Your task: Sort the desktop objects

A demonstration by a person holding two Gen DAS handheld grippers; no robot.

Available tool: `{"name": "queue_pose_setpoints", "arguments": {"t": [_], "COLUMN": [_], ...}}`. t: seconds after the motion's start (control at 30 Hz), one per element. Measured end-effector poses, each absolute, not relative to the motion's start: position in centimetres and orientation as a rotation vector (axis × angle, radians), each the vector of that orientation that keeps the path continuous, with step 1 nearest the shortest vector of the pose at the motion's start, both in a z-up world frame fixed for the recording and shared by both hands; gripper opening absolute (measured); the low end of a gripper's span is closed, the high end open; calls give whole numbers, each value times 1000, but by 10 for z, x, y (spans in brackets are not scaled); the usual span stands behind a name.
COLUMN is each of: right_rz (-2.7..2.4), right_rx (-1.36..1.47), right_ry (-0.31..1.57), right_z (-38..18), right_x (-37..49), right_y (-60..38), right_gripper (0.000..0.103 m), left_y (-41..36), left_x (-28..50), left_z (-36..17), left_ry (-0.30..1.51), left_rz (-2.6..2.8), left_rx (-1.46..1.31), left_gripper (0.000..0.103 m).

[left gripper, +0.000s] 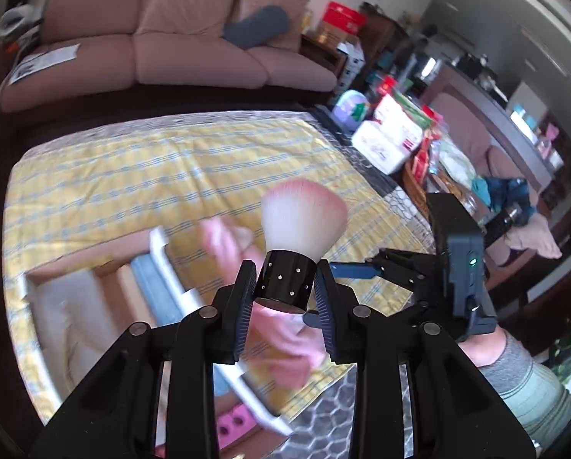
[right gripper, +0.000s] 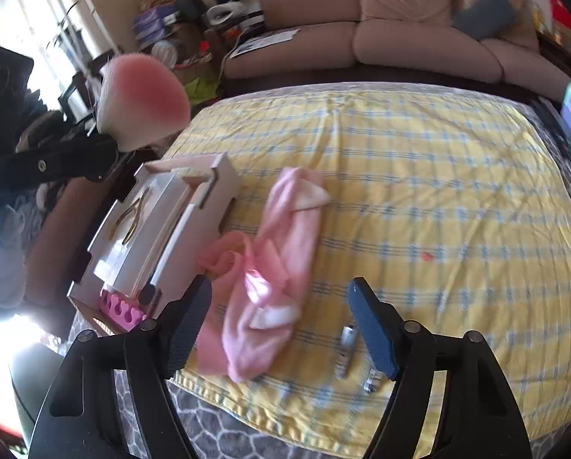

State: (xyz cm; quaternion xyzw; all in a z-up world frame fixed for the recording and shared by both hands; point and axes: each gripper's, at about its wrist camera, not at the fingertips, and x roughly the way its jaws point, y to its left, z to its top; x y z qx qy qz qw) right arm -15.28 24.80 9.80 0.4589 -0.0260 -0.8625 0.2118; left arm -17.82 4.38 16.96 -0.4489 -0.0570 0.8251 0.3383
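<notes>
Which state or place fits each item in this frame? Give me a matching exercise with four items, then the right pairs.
Items:
1. fluffy pink-tipped makeup brush with black handle
2. pink fabric headband
3. bright pink foam toe separator
4. small silver metal nail clipper

States:
A. lies loose on the yellow checked cloth, between the open jaws of the right gripper
B. sits in the near end of the white organiser tray
C. clamped by its handle in the left gripper
D. lies on the cloth next to the right gripper's right-hand finger

Pairs: 1-C, 2-A, 3-B, 4-D
</notes>
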Motion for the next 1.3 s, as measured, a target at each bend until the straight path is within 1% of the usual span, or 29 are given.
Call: {"name": "queue_pose_setpoints", "arguments": {"t": [0.03,0.13,0.2,0.27,0.3,0.33,0.4,0.43,0.47,0.5,0.57,0.73,0.9,0.93,0.97,1.0,1.03,1.07,1.13,1.2,1.23,1.27,1.3], "right_rz": [-2387,-2360,-2326,-2297,-2279,-2257,-2227,-2217,-2210,-2213,-2260,-2439,-2485,-2480,-2451,-2428,-2421,-2423,-2409,-2374,-2355,-2333,-2321], "right_rx": [1273,1279,1309,1351,1379,1408,1440,1450,1459,1458,1430,1239,1136,1158,1202,1241,1283,1326,1351,1396,1417,1437,1444], "right_ry": [-1,226,323,420,474,516,582,615,658,696,694,467,398,396,365,343,355,387,416,423,429,445,458], "right_z": [96,81,68,55,47,40,29,26,21,19,23,68,114,118,117,114,108,100,82,61,52,43,38], "right_x": [-157,-170,-180,-188,-191,-194,-196,-196,-196,-195,-193,-182,-174,-174,-179,-183,-185,-187,-191,-198,-201,-204,-204], "right_y": [231,185,166,152,147,143,142,140,139,138,142,167,174,172,173,172,171,168,163,160,158,155,154], "right_gripper": [72,61,57,44,40,32,24,15,11,11,9,8,8,9,19,32,66,84,83,78,65,40,23], "left_y": [29,-2,-17,-31,-38,-43,-52,-54,-56,-58,-58,-46,-37,-36,-36,-35,-35,-34,-32,-30,-29,-29,-28], "left_x": [-178,-176,-175,-174,-173,-173,-171,-172,-173,-175,-175,-180,-190,-191,-192,-192,-193,-193,-193,-193,-193,-193,-194], "left_z": [166,153,141,132,128,124,118,114,111,107,100,86,77,76,75,74,73,71,66,62,60,58,56], "left_ry": [-170,-220,-249,-272,-288,-303,-324,-333,-346,-360,-362,-375,-413,-425,-432,-443,-451,-457,-462,-459,-462,-464,-463], "left_rz": [2160,2177,2180,2178,2176,2173,2171,2173,2173,2171,2188,2208,2227,2229,2233,2233,2233,2231,2224,2220,2218,2215,2214], "left_rx": [-1179,-1207,-1226,-1241,-1245,-1249,-1258,-1264,-1272,-1279,-1301,-1347,-1389,-1391,-1395,-1396,-1400,-1405,-1416,-1432,-1437,-1441,-1442], "left_gripper": [29,29,29,29,29,29,29,29,29,29,29,29,29,29,29,29,29,29,29,29,29,29,29]}}
